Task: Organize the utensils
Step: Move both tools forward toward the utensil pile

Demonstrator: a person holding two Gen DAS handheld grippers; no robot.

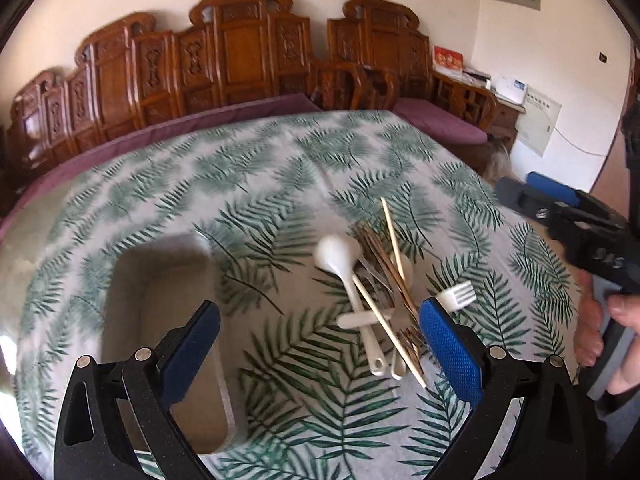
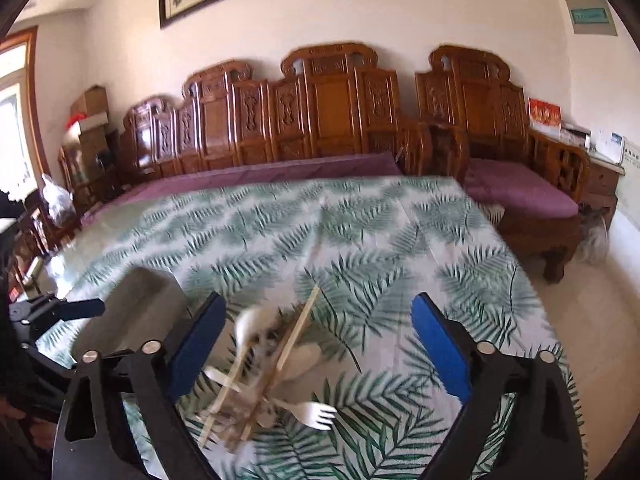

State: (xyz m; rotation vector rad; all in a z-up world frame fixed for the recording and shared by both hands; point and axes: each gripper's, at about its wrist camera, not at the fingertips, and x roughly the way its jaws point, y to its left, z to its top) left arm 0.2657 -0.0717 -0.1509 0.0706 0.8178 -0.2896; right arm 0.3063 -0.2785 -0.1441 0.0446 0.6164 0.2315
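Both tongs stand spread wide with nothing pinched between their blue pads. From the left wrist view, the left tongs (image 1: 320,320) hang above the surface (image 1: 248,168), which is covered by a cloth printed with green fern leaves; the pile of utensils (image 1: 380,292) lies between the two fingers, nearer the right-hand finger, whose pad partly covers the pile's lower right edge. In that pile a white plastic spoon (image 1: 338,258) points up and left, a white plastic fork (image 1: 458,296) sticks out just beside the right-hand pad, pale wooden chopsticks (image 1: 394,240) cross over the heap, and some darker thin pieces lie tangled under them, too blurred to name. A shallow beige tray (image 1: 168,280) sits on the cloth just left of the pile, partly behind the left-hand finger; it holds nothing that can be seen. The right tongs (image 1: 520,196) enter this view at the right edge, held by a hand (image 1: 608,320), apart from the pile. From the right wrist view, the right tongs (image 2: 318,340) hover over the same heap, which sits low between the fingers and closer to the left-hand one; the picture is smeared there. A carved wooden bench (image 2: 320,112) with purple cushions stands behind the surface. A framed green sign (image 2: 588,16) on the wall and a red box (image 2: 544,114) carry writing too small to read.
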